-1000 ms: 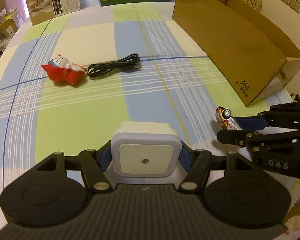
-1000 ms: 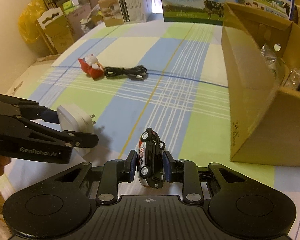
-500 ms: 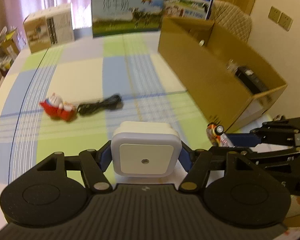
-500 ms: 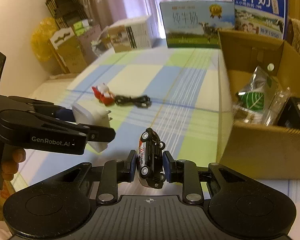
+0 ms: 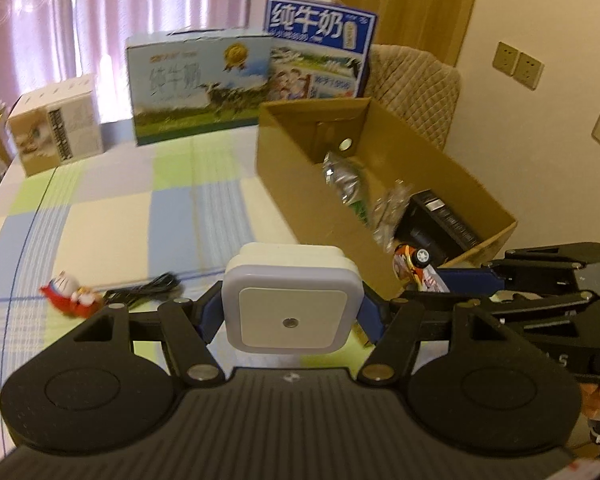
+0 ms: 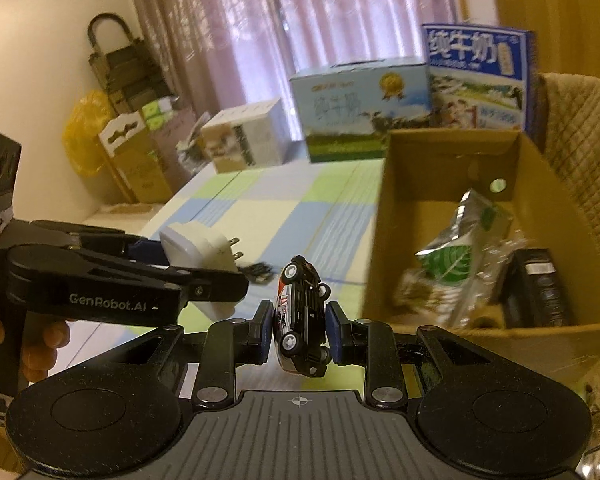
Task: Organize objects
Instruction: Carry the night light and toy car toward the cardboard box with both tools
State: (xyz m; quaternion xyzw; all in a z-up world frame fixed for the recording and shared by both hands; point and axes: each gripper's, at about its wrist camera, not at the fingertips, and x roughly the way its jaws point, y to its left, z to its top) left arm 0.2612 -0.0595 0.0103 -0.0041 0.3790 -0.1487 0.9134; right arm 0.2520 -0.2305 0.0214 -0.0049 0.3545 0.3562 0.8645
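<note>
My left gripper (image 5: 291,308) is shut on a white square plug-in night light (image 5: 291,300), held above the checked tablecloth. My right gripper (image 6: 300,320) is shut on a small black toy car (image 6: 302,316), nose up, near the front wall of an open cardboard box (image 6: 384,216). The box (image 5: 300,184) holds a silver-green pouch (image 6: 452,252), clear wrappers and a black item (image 6: 536,284). In the right wrist view the left gripper (image 6: 204,276) shows at the left with the night light (image 6: 198,248), prongs pointing right. A red toy figure (image 5: 70,294) and a black cable (image 5: 144,288) lie on the cloth.
Milk cartons (image 5: 204,92) and a small printed box (image 5: 56,132) stand along the table's far edge. A quilted chair back (image 5: 416,84) rises behind the cardboard box. Bags and cartons (image 6: 128,152) are stacked on the floor at the left. A hand (image 6: 40,344) holds the left gripper.
Both grippers have risen and tilted up with their loads, so the inside of the cardboard box now shows. The toy figure and cable have stayed put on the cloth.
</note>
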